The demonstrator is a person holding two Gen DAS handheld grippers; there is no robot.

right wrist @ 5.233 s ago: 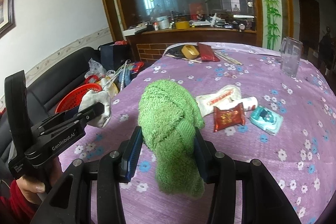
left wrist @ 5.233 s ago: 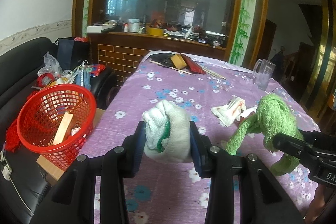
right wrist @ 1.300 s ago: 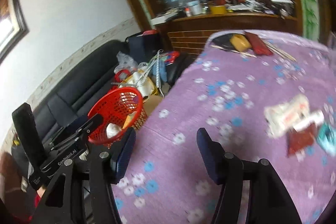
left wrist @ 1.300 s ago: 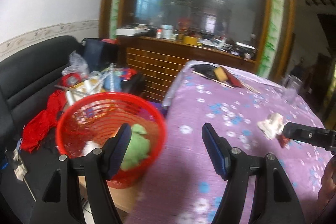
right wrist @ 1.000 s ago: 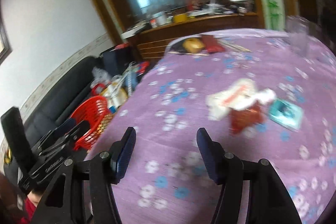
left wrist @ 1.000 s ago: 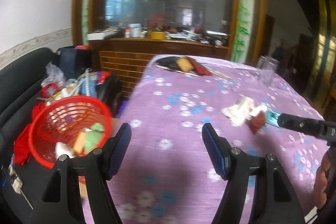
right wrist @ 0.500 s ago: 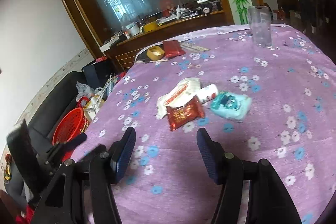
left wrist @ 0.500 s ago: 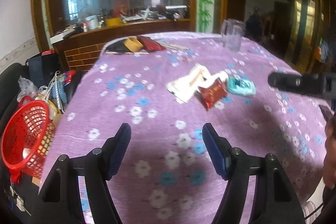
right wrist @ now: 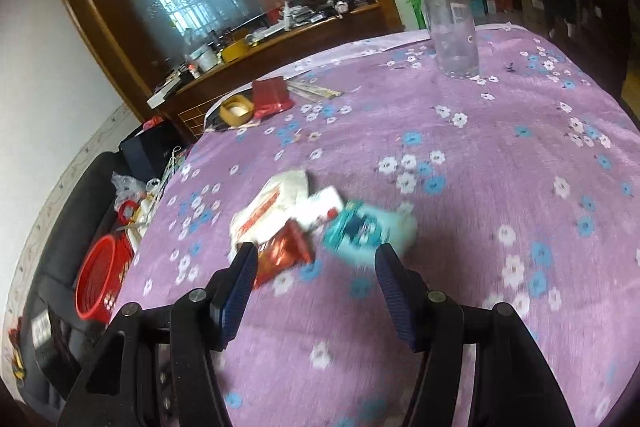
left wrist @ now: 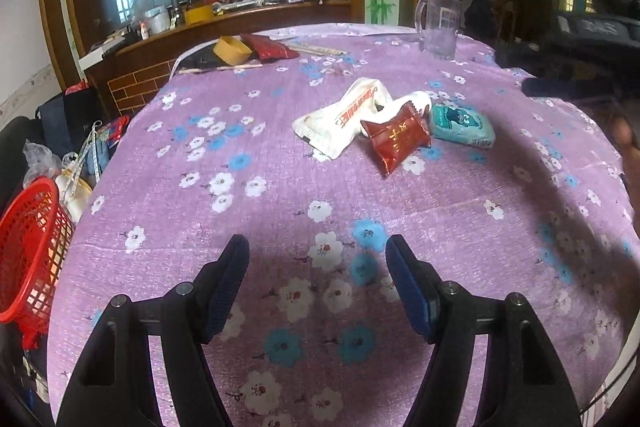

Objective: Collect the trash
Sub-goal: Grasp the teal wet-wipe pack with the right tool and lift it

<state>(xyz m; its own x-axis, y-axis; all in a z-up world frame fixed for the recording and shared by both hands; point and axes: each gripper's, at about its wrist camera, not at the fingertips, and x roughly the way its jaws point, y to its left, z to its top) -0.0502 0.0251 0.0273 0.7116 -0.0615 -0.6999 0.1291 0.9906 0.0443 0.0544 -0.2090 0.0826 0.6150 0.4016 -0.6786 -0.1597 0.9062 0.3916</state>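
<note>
Purple floral cloth [left wrist: 248, 187] covers the table, with a wooden counter and a large glass panel behind it and a black sofa off the table's left edge. Near the middle of the cloth lies a small heap of trash: a white wrapper with red print [left wrist: 340, 117], a red foil snack packet [left wrist: 398, 139] lying partly on it, a small white tube [left wrist: 418, 101] behind, and a teal tissue pack [left wrist: 462, 125] just beside the packet on the right. A red mesh basket [left wrist: 28, 243] sits below the table's left edge, next to the sofa. The left gripper [left wrist: 318, 269] hovers over bare cloth well short of the heap, its jaws parted with nothing between them. The right gripper [right wrist: 314, 267] is close over the heap, blurred in its own view; its jaws are opening, empty, with the red packet [right wrist: 282, 253] near the left finger and the teal pack [right wrist: 362, 231] between the fingertips' line and beyond. A clear glass mug [right wrist: 452, 33] stands at the far side.
</note>
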